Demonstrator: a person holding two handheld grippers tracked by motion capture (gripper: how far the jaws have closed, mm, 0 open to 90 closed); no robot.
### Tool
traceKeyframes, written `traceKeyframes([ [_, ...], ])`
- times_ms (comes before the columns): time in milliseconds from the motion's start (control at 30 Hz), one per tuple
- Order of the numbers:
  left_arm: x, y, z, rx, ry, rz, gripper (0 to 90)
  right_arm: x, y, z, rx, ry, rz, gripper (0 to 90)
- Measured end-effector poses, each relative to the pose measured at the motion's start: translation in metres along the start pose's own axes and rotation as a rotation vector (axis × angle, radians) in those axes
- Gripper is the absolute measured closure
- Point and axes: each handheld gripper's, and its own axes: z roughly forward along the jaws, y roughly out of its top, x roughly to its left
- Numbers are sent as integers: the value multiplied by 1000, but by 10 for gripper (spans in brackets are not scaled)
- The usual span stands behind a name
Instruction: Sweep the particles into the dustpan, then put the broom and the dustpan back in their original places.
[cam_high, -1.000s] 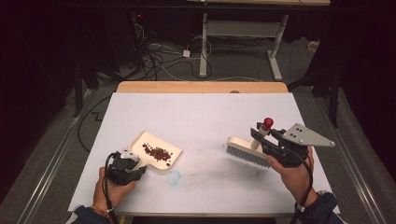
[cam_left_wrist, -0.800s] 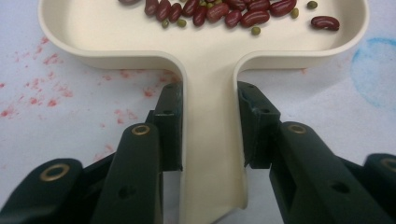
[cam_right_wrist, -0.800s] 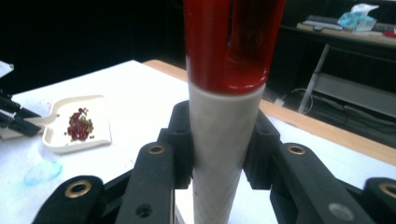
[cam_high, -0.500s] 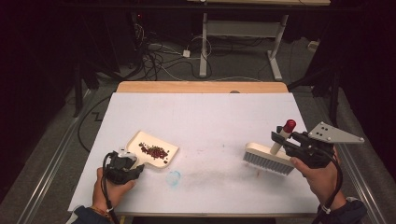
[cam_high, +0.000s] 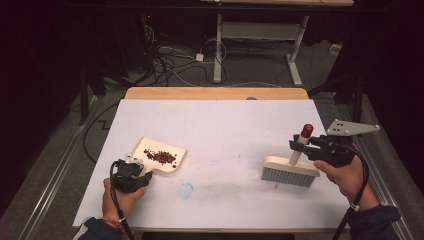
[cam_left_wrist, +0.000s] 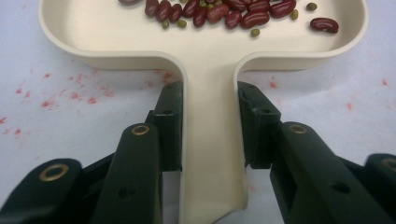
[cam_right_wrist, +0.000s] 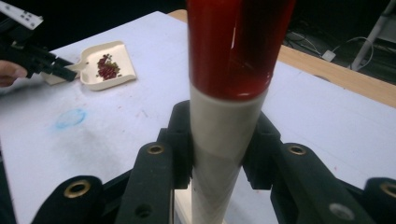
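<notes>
Dustpan (cam_left_wrist: 210, 60) beans (cam_left_wrist: 219, 11): red plus green

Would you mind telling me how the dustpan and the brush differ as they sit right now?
The dustpan lies flat on the table's left side and holds red beans; the brush stands on its bristles on the right, carrying nothing. The dustpan's handle lies level in the left gripper; the brush's red-tipped handle rises tilted through the right gripper. Both are cream, and each is clamped by its handle.

The high view looks forward and down over the whole worktop (cam_high: 225, 125) from its near edge, while each tongs' camera sits close and low, all three sharing the dustpan (cam_high: 159, 155) of beans.
</notes>
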Motion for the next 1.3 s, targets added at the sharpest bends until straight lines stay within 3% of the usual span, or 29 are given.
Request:
traceKeyframes([
  [167, -4, 0, 0, -18, -41, -34, 563, -10, 7, 21, 6, -37, 20, 679],
  [300, -11, -2, -3, -19, -72, -25, 548, -21, 9, 36, 4, -85, 62, 664],
  [433, -13, -3, -4, -15, -71, 4, 529, -32, 8, 50, 13, -121, 99, 652],
  [533, -10, -5, -7, -62, -83, 22, 514, -37, 8, 60, 26, -158, 106, 637],
  [667, -17, -5, -17, -152, -92, 84, 456, -45, 8, 76, 58, -214, 115, 617],
  [767, -24, -5, -23, -227, -117, 172, 408, -53, 5, 88, 80, -240, 125, 608],
  [900, -33, -7, -26, -294, -99, 262, 301, -58, 2, 103, 114, -281, 124, 586],
  [1000, -36, -8, -28, -324, -88, 296, 245, -61, 2, 111, 132, -353, 111, 470],
  [1067, -37, -8, -29, -340, -84, 307, 233, -62, 1, 112, 115, -388, 115, 427],
  [1133, -36, -9, -30, -346, -82, 316, 223, -61, 0, 110, 95, -388, 117, 423],
  [1200, -36, -8, -30, -353, -89, 320, 219, -59, 2, 107, 59, -422, 99, 420],
  [1300, -37, -8, -30, -352, -80, 330, 214, -58, 3, 105, 38, -420, 88, 420],
])
